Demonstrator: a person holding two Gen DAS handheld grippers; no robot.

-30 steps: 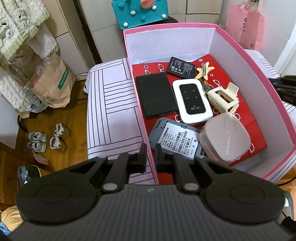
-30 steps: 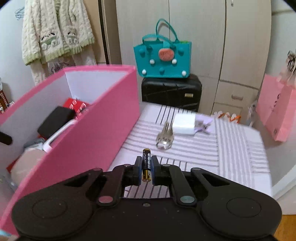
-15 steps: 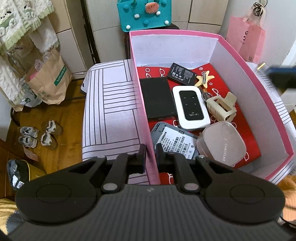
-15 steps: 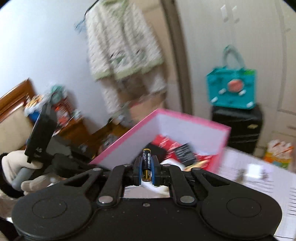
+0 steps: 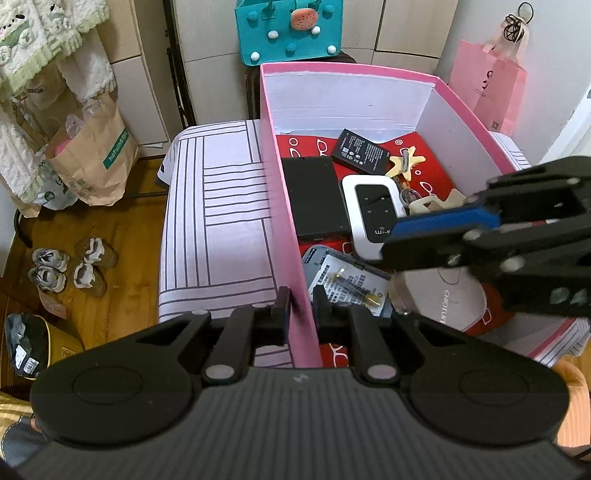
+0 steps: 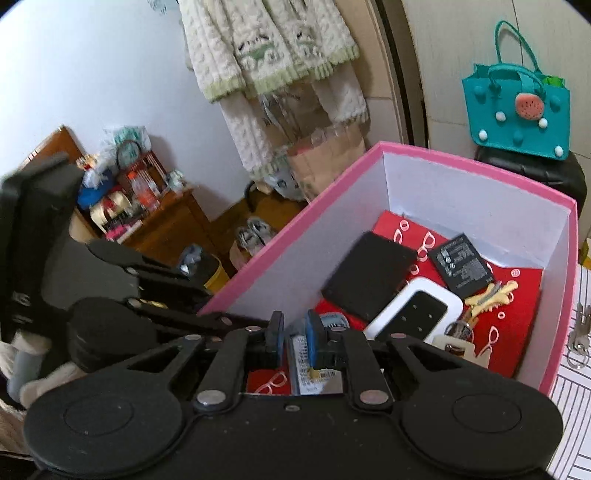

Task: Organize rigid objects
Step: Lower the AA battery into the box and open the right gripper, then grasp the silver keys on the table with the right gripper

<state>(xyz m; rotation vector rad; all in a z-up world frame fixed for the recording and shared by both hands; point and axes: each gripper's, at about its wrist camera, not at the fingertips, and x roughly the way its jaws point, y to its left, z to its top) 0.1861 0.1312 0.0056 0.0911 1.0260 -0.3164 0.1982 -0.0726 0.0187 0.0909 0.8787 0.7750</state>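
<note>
Inside the pink box (image 5: 291,221), near its left wall, your slim black battery (image 5: 352,287) with gold ends is lying across the grey labelled device (image 5: 332,273), while your right gripper (image 6: 294,338) is hovering parted, and your left gripper (image 5: 301,308) is pinching that wall.

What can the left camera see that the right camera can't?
Only the left wrist view shows the battery lying on the labelled device, the round white case, the pink shopping bag, and the left gripper clamped on the box wall.

Only the right wrist view shows the wooden cabinet and the right gripper, open and holding nothing.

Both show the pink box, the white WiFi router, the black tablet and the teal bag.
</note>
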